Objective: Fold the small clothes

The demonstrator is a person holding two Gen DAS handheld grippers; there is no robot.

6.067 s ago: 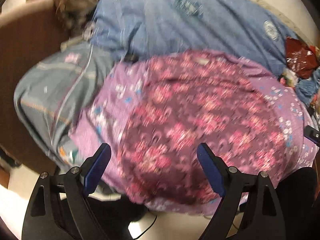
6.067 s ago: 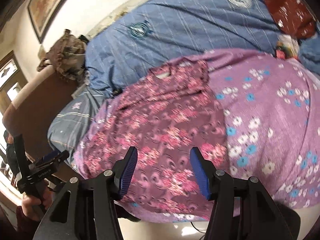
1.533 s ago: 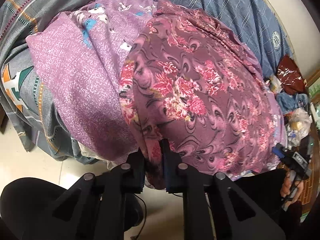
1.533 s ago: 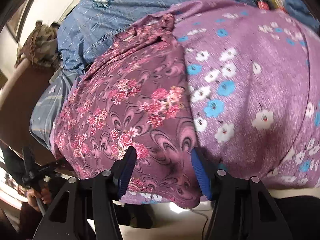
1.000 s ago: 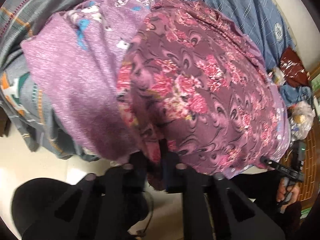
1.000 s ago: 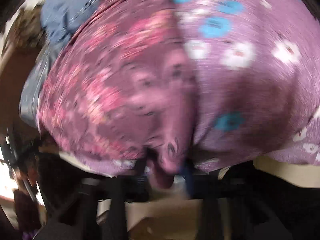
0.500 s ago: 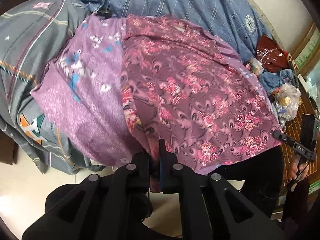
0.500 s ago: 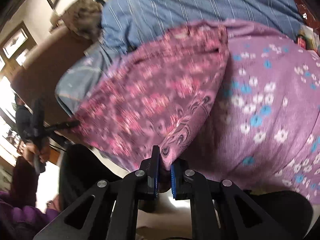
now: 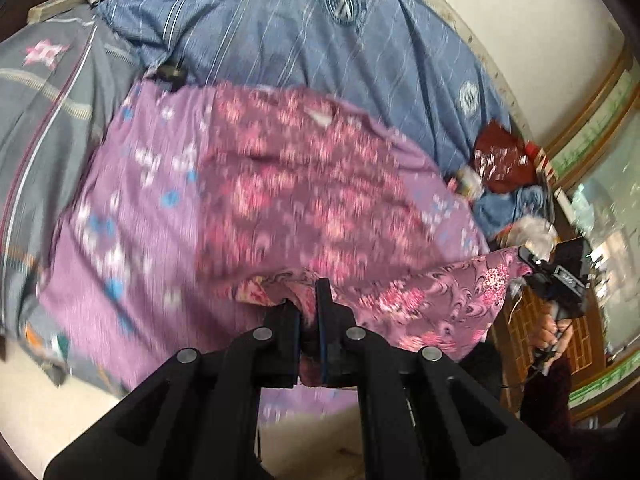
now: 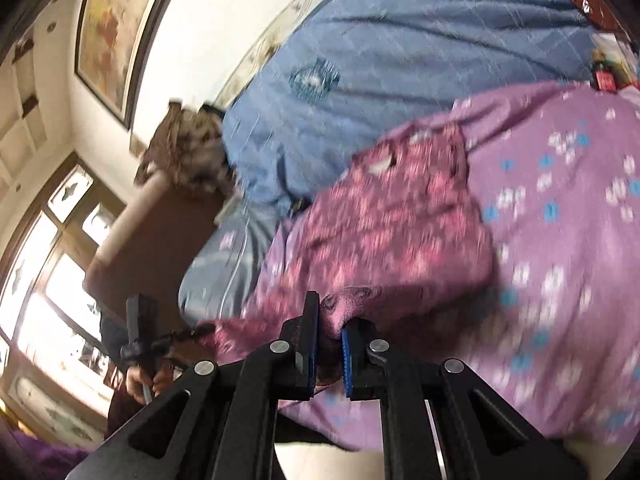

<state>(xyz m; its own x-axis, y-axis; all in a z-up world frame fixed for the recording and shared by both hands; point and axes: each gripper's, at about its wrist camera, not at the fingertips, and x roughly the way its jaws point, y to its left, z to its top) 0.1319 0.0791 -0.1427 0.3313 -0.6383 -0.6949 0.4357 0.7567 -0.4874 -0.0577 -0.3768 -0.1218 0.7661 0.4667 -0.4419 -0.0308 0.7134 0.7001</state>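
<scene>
A maroon garment with pink flowers (image 9: pixel 320 184) lies spread on a lilac flowered sheet (image 9: pixel 120 208) on the bed. My left gripper (image 9: pixel 308 304) is shut on the garment's near hem, which is lifted off the bed. The hem stretches right to my right gripper (image 9: pixel 532 260), held by a hand. In the right wrist view my right gripper (image 10: pixel 330 330) is shut on the other hem corner of the garment (image 10: pixel 392 216), and the raised hem runs left to the left gripper (image 10: pixel 188 334). The picture is blurred by motion.
A blue striped quilt (image 9: pixel 320 40) covers the far bed. A grey patterned blanket (image 9: pixel 44 112) hangs at the left. A red bag (image 9: pixel 500 152) and blue cloth (image 9: pixel 508 204) lie at the right. A brown headboard (image 10: pixel 160 232) and window (image 10: pixel 44 280) show left.
Both grippers have risen with the garment's hem pinched, so the near edge now hangs lifted and stretched between them. The views have tilted up toward the far bed.
</scene>
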